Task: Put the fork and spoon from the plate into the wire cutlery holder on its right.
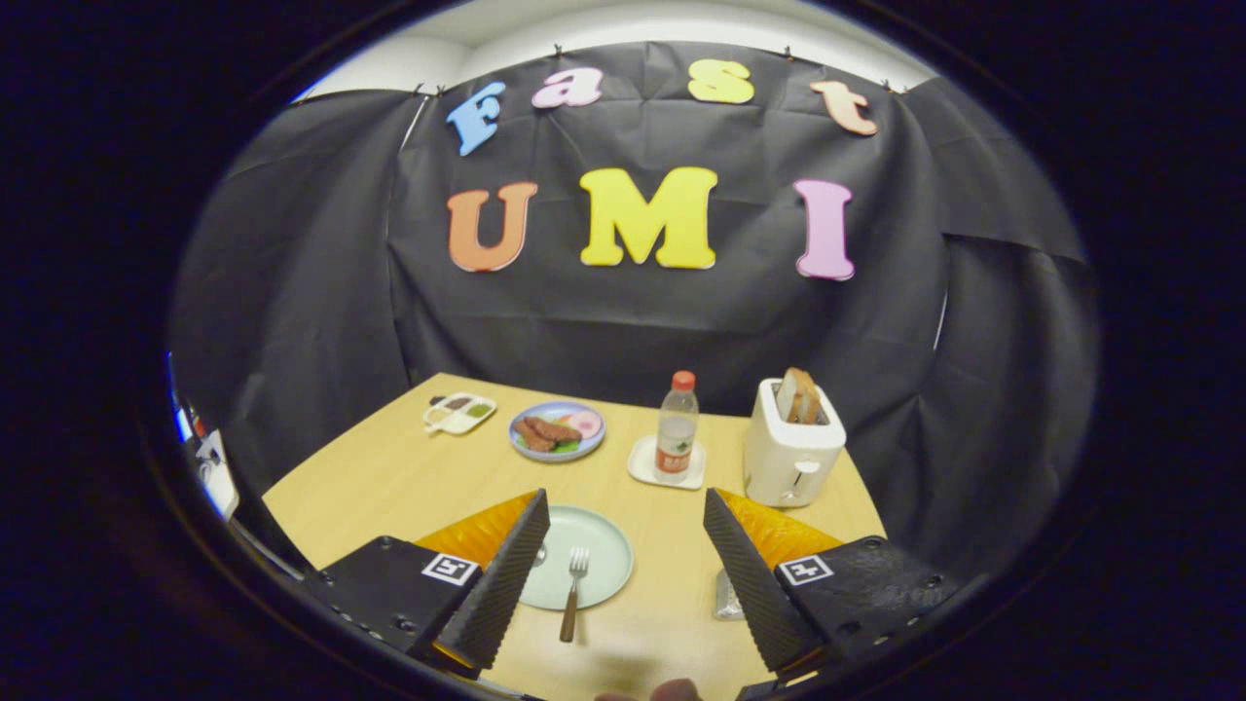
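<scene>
A pale green plate [594, 545] lies on the wooden table between my fingers, closer to the left one. A fork [573, 592] with a wooden handle rests on it, tines toward the plate's middle and handle hanging over the near rim. A bit of the spoon [539, 556] peeks out beside the left finger, the rest hidden. The wire cutlery holder [726, 596] is mostly hidden behind the right finger. My gripper [623, 574] hovers above the table, open wide, with nothing between its fingers.
Beyond the plate stand a water bottle [677, 425] on a white coaster, a white toaster [790, 444] with bread in it, a blue plate of food [557, 430] and a small divided sauce dish [459, 412]. The table's [389, 477] left edge runs diagonally.
</scene>
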`<state>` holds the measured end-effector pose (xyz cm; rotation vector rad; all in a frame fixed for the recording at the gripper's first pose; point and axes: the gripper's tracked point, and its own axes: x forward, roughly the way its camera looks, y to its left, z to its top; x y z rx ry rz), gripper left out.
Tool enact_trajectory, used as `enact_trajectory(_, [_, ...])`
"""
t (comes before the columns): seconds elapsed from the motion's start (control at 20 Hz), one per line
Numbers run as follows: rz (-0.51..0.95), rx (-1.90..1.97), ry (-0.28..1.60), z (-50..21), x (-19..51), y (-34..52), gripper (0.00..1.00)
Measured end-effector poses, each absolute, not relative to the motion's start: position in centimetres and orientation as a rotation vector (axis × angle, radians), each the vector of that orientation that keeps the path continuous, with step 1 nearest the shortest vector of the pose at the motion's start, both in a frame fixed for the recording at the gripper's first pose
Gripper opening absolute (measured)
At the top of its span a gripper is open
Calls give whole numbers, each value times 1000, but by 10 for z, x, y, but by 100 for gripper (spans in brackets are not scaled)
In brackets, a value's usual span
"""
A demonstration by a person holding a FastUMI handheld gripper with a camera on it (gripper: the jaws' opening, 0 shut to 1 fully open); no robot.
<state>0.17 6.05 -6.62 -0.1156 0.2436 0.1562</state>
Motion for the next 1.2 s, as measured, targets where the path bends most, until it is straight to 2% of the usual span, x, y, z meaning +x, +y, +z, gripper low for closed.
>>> enact_trajectory(0.35, [189, -139, 613, -174, -2, 83, 96])
enact_trajectory(0.65, [165, -171, 728, -252, 7, 90, 94])
enact_trajectory(0.75, [150, -180, 742, -270, 14, 89, 82])
enact_trajectory(0.8, [149, -176, 756, -278, 17, 90, 71])
enact_trajectory(1.05, [125, -160, 780, -297, 30, 89, 34])
enact_trajectory(1.1, [124, -145, 782, -300, 30, 90, 19])
enact_trajectory(1.15, [120, -137, 785, -298, 29, 89, 12])
enact_trajectory(1.2, [118, -131, 778, -296, 30, 87, 12])
